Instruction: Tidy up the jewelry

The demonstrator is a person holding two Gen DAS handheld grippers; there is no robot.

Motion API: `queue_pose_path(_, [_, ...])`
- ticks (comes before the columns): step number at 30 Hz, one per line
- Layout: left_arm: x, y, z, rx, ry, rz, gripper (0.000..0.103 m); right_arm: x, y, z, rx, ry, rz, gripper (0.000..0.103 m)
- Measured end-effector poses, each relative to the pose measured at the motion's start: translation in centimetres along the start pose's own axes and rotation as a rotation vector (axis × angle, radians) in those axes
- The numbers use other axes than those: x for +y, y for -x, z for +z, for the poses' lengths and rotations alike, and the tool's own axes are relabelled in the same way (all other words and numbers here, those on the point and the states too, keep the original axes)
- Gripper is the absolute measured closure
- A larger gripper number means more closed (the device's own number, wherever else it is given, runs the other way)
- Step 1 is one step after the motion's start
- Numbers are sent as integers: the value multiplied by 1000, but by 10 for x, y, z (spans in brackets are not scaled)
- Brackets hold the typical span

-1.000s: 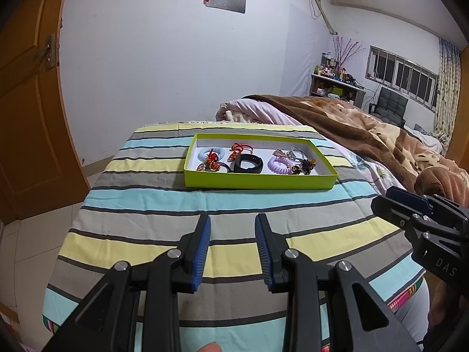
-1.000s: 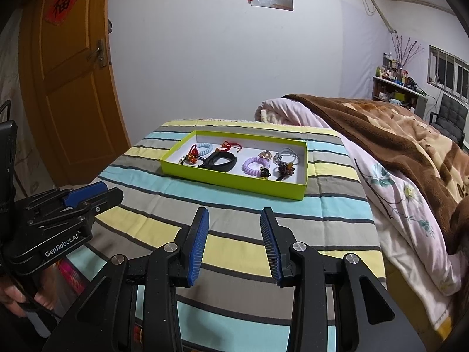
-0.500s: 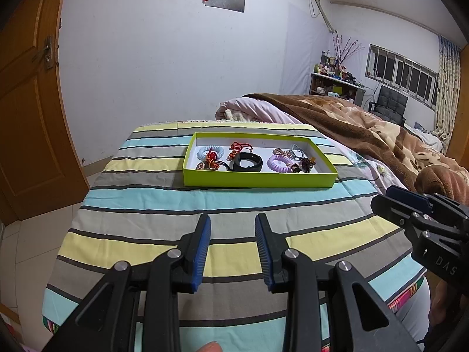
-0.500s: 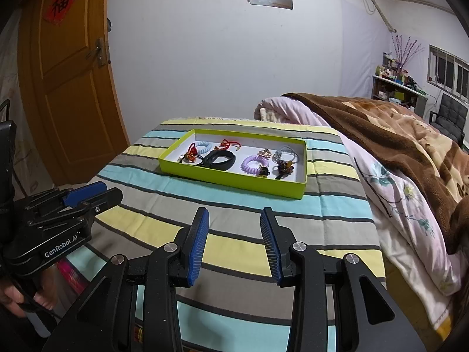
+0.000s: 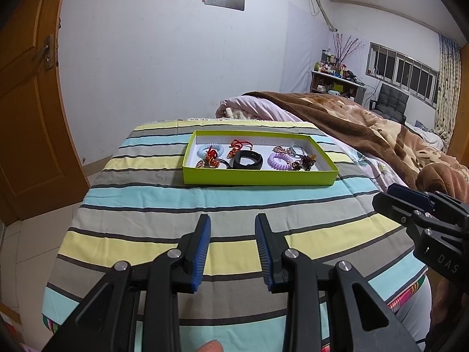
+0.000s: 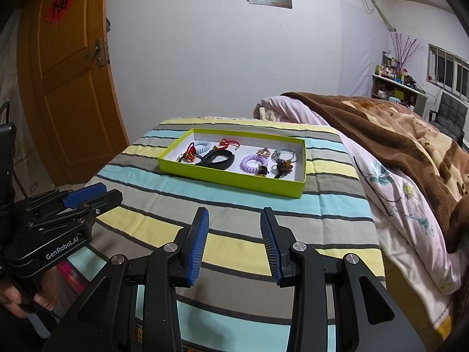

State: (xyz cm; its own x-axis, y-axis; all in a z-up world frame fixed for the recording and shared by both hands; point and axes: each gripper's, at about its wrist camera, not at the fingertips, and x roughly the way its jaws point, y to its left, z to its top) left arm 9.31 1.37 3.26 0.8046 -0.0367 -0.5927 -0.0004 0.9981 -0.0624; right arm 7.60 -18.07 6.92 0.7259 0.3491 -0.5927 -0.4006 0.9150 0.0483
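Note:
A lime green tray (image 5: 258, 178) (image 6: 225, 177) sits on the striped cloth at the far end of the table. Inside lie a pale blue spiral hair tie (image 5: 209, 150), a red cord piece (image 5: 238, 144), a black band (image 5: 246, 160) (image 6: 218, 158), a purple spiral tie (image 5: 278, 160) (image 6: 252, 162), grey elastic loops (image 6: 285, 153) and small dark charms (image 5: 307, 160). My left gripper (image 5: 233, 249) is open and empty, well short of the tray. My right gripper (image 6: 234, 240) is open and empty, also short of it. Each gripper shows at the edge of the other's view.
The striped cloth (image 5: 176, 205) covers the table. A brown blanket (image 6: 395, 135) and a pink floral quilt (image 6: 395, 199) lie on the bed to the right. A wooden door (image 6: 67, 82) stands at the left. A shelf (image 5: 337, 83) and a chair (image 5: 391, 102) are far back.
Both grippers stay open and almost still. The view has shifted only slightly; the tray and its contents have not moved.

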Motion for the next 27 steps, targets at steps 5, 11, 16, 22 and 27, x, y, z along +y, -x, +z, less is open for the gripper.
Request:
queue_pose_path(5, [1, 0, 0, 0, 4, -3, 70, 0, 0, 0, 0, 0, -1, 65])
queue_pose_path(11, [0, 1, 0, -3, 5, 3, 70, 0, 0, 0, -1, 3, 0, 65])
queue_pose_path(16, [-1, 2, 0, -2, 4, 10, 70, 0, 0, 0, -1, 2, -1, 65])
queue_pose_path(22, [-2, 0, 1, 3, 1, 1, 70, 0, 0, 0, 1, 3, -1, 65])
queue_pose_path(27, [-4, -1, 0, 1, -8, 7, 70, 0, 0, 0, 2, 1, 1, 65])
